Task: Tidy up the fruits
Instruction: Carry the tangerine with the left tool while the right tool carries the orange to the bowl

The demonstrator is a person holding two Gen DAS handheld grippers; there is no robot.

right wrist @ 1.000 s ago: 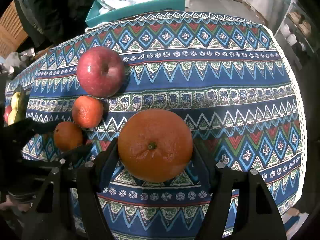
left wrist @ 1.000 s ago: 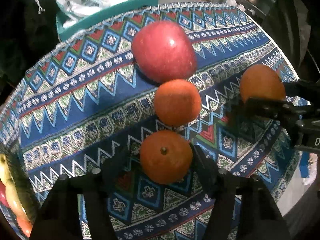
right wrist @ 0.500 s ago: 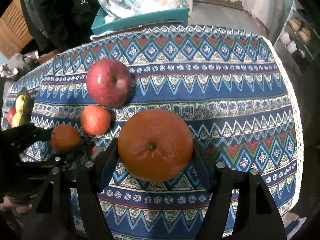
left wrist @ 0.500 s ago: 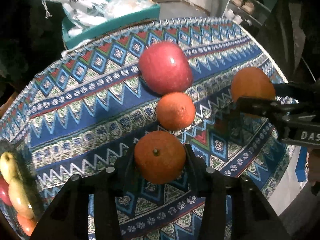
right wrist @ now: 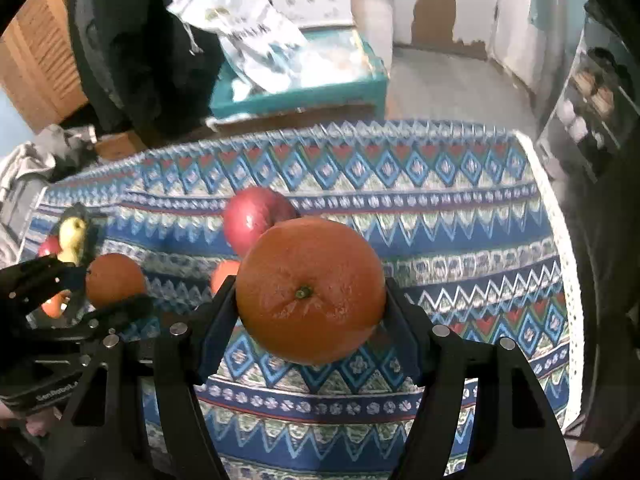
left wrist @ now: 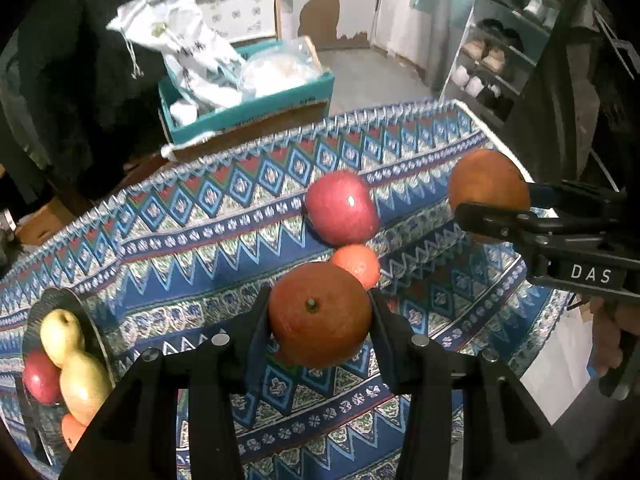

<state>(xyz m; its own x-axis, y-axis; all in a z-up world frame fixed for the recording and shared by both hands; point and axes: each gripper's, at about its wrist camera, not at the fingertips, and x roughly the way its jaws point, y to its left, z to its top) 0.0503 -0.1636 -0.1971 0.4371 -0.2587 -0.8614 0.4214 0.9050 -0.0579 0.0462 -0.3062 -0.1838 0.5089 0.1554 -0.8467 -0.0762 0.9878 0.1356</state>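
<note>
Orange on both sides: left gripper (left wrist: pixel 320 316) clenched on a small orange (left wrist: pixel 319 314) at lower centre of its view, right gripper (right wrist: pixel 310 292) clenched on a larger orange (right wrist: pixel 310 290) at centre of its own. Both fruits clear of the patterned tablecloth (left wrist: pixel 224 232), pinched only at their flanks by the dark pads.

Risks, as judged from here:

- Round, waxy skin between flat pads; a jolt or quick swing could roll either orange out and drop it onto the cloth, perhaps off the table edge at right.
- Too hard a squeeze, and bruised or split peel.
- Dark plate (left wrist: pixel 86 312) at lower left of the left view already crowded with yellow pears (left wrist: pixel 62 336) and a red fruit; little free room, so a careless release could knock the pile or send an orange rolling off the rim.
- Both tools heading for one plate: a likely clash of fingers if brought in together.
- Red apple (left wrist: pixel 342 208) and a third, smaller orange (left wrist: pixel 358 264) touching mid-frame on the cloth; a low pass could nudge them.
</note>
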